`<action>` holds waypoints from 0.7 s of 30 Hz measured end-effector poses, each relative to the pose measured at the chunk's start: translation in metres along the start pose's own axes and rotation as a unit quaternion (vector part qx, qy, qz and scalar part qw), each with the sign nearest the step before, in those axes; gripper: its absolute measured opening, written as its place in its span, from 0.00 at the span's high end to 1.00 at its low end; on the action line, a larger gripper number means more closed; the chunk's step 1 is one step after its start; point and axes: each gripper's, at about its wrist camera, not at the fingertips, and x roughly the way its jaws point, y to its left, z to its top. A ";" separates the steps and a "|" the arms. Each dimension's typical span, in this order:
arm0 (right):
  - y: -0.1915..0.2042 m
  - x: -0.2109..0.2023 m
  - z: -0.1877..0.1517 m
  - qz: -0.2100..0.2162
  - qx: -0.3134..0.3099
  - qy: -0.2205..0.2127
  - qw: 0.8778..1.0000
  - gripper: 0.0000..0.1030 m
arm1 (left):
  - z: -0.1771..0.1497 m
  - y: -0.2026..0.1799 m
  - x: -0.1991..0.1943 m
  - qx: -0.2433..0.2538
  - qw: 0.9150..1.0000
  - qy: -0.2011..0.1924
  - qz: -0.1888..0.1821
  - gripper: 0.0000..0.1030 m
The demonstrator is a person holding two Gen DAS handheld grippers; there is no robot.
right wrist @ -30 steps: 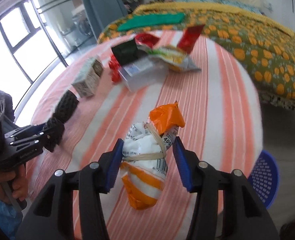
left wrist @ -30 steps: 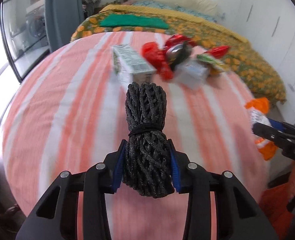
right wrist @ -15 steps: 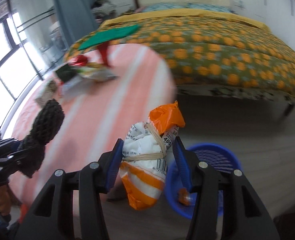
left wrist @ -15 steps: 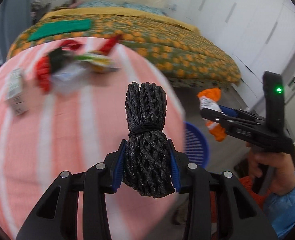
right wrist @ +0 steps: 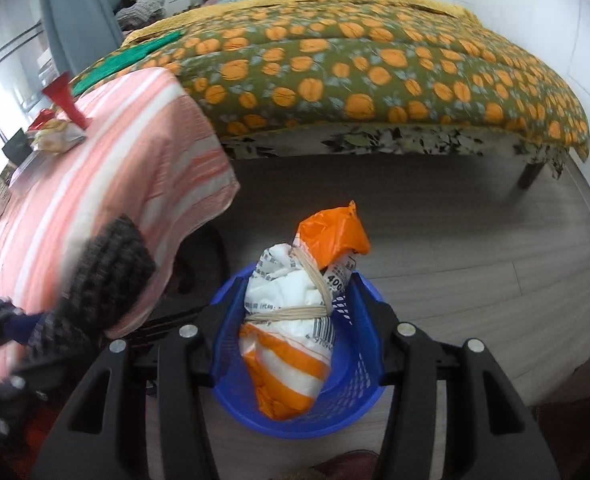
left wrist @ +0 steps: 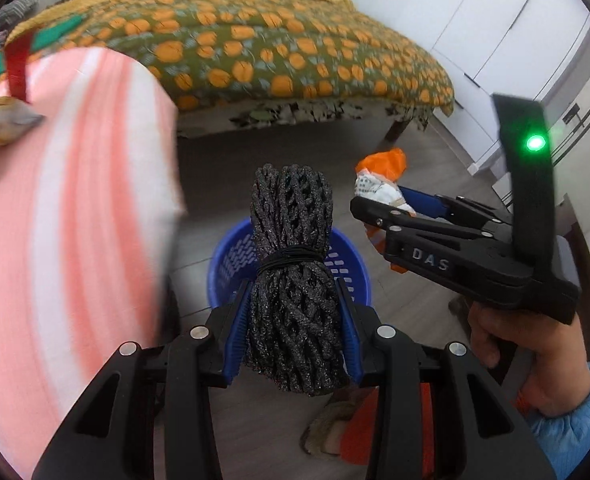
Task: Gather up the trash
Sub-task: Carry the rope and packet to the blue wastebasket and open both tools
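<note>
— While both hang over the perforated blue plastic basket (right wrist: 347, 396), what does each tool pinch?
— Left tool (left wrist: 293, 320): a knobbly black mesh bundle (left wrist: 293, 280), cord-tied. Right tool (right wrist: 295, 316): a crinkled orange-white bag (right wrist: 291, 340), rubber-banded.

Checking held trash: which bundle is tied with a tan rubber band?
The orange-and-white plastic bundle in the right hand-held gripper; the black mesh bundle has a black band.

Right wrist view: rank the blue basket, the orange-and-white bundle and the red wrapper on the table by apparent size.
1. Blue basket, partly hidden by the bundle.
2. Orange-and-white bundle, though it is nearest the camera.
3. Red wrapper, small and farther off, so its true size is unsure.
</note>
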 end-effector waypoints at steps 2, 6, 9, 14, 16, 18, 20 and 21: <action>-0.011 0.005 -0.002 0.004 0.014 0.002 1.000 0.51 | 0.004 0.000 0.017 -0.002 1.000 0.006 0.003 0.61; -0.025 0.013 0.001 0.010 0.032 0.007 0.999 0.51 | 0.013 -0.001 0.049 -0.015 1.000 0.018 0.009 0.61; -0.034 0.019 0.001 0.020 0.051 0.009 0.998 0.46 | 0.011 0.003 0.062 -0.023 1.000 0.020 0.007 0.57; -0.045 0.018 0.002 0.030 0.075 0.004 0.997 0.35 | 0.021 0.005 0.088 -0.029 0.999 0.020 0.021 0.37; -0.048 0.013 0.003 0.029 0.081 -0.005 0.996 0.32 | 0.020 0.005 0.080 -0.030 0.999 0.013 0.018 0.31; -0.049 0.009 0.004 0.029 0.085 -0.013 0.996 0.30 | 0.019 0.001 0.070 -0.019 1.000 0.001 0.018 0.27; -0.049 0.005 0.004 0.027 0.087 -0.020 0.996 0.25 | 0.019 -0.004 0.056 -0.005 1.000 -0.012 0.020 0.26; -0.048 0.002 0.005 0.024 0.088 -0.026 0.996 0.22 | 0.018 -0.006 0.045 0.001 1.000 -0.021 0.018 0.25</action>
